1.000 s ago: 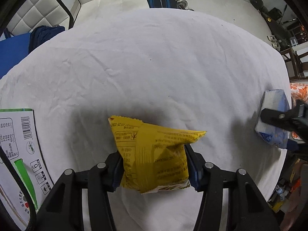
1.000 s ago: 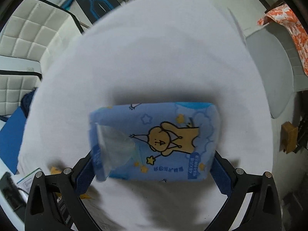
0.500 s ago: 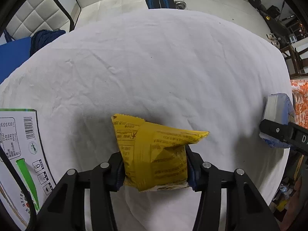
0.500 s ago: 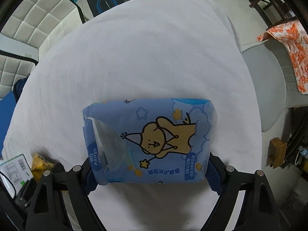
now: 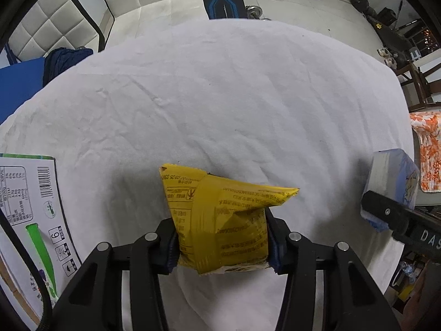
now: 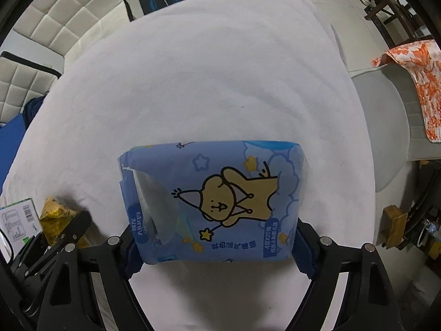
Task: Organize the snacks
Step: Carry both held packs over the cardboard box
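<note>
Left hand-held gripper (image 5: 222,244) clamping yellow snack packet (image 5: 220,220), right hand-held gripper (image 6: 215,244) gripping blue tissue pack (image 6: 212,201), printed carton (image 5: 26,215) at left on white-clothed worktop (image 5: 220,104).

Yellow snack packet (image 5: 220,226) with dark print, pale blue tissue pack (image 6: 212,201) patterned with stars, clouds and a tan cartoon dog, white wrinkled cloth over the worktop (image 5: 220,96), white carton (image 5: 30,209) with green stripe and black barcode, orange-and-white floral cloth (image 6: 416,82), black tools with blue pads (image 5: 271,248).

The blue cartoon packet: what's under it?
Under the blue cartoon-print plastic packet, held off the table, lies only white wrinkled tablecloth with its shadow; the patch directly beneath is hidden.
</note>
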`<state>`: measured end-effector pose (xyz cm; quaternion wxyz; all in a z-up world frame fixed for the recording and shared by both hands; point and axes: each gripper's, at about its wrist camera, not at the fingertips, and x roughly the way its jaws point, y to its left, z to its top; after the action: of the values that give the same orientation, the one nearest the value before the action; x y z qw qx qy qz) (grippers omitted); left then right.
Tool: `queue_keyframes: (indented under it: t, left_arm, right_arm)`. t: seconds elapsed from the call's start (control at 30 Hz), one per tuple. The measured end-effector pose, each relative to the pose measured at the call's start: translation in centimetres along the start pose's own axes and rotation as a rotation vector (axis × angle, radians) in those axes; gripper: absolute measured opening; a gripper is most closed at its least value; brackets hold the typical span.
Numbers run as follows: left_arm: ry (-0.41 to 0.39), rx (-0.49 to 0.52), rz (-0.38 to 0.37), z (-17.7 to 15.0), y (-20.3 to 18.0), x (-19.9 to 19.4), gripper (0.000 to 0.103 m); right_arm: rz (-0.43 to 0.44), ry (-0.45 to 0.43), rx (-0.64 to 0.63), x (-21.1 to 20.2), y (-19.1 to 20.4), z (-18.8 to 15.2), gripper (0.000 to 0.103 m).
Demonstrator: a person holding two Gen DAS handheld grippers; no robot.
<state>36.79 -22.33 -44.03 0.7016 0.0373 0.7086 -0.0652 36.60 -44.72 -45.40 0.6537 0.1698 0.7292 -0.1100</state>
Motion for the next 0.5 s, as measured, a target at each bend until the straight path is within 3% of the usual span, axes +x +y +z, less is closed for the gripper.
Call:
queue_keyframes:
  t: [0.5]
  left_arm:
    - [-0.121, 0.024, -0.065, -2.8, -0.4, -7.5, 0.046]
  right_arm:
    - [0.053, -0.112, -0.098, -7.6, 2.7, -5.9, 0.087]
